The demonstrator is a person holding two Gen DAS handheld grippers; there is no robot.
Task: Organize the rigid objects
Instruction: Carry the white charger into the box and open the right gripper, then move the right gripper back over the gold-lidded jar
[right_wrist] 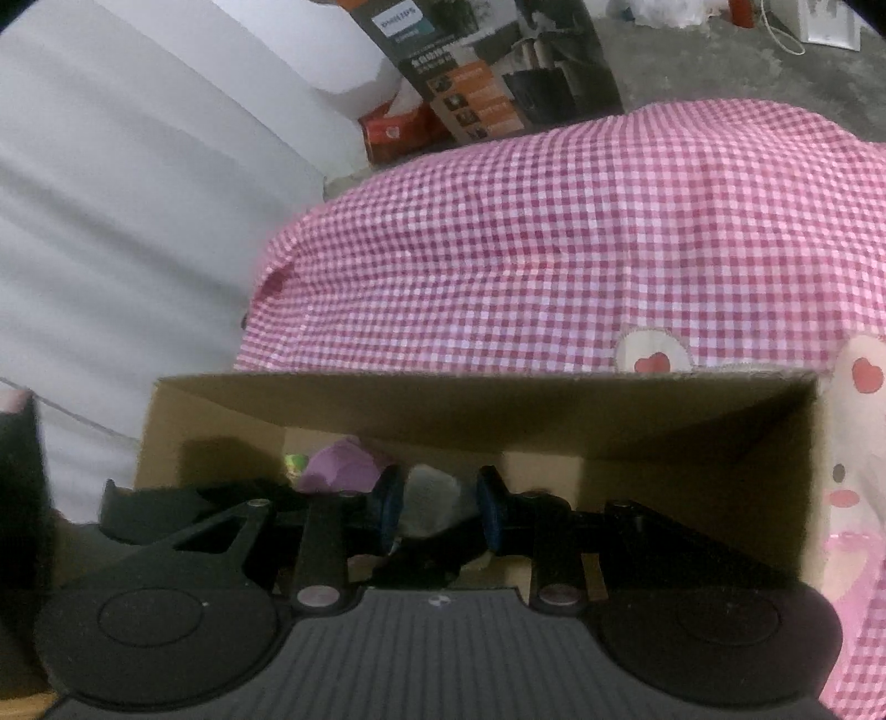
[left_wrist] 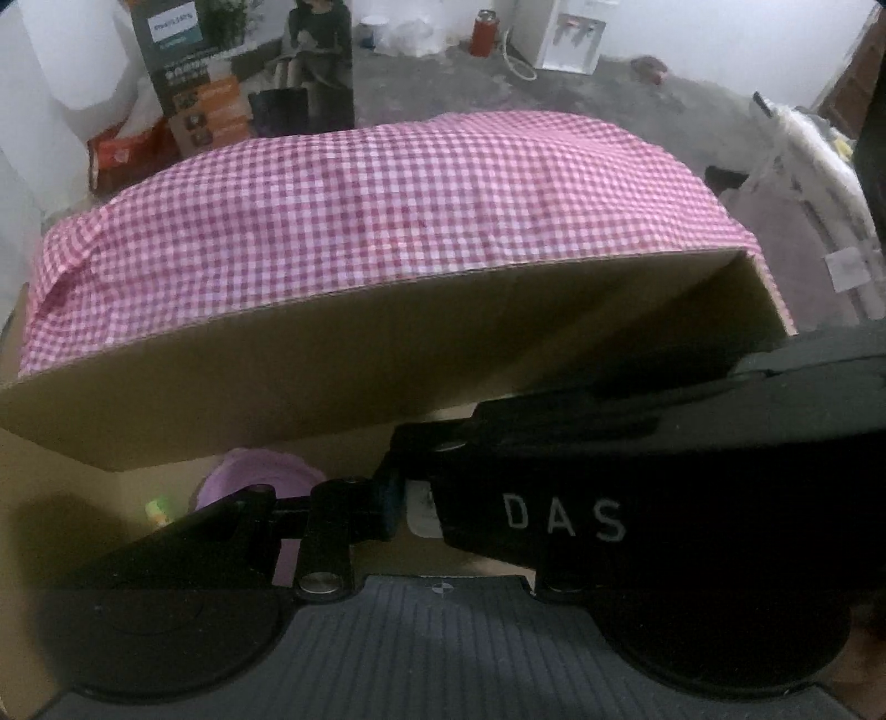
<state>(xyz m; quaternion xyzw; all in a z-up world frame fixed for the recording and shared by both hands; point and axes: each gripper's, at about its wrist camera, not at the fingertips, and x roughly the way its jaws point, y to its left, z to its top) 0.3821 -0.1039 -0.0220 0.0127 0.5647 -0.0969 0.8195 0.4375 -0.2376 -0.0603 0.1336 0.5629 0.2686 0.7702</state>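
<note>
Heart patches only in right view, perhaps appliqué

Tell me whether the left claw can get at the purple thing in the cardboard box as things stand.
Probably yes: the purple thing lies uncovered in the open cardboard box, just left of the left claw, with nothing between. The shut claw must open first.

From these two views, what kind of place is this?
Probably a storage or utility room in a home: bare concrete floor, a water dispenser against the wall, and a retail appliance box standing on the floor.
</note>
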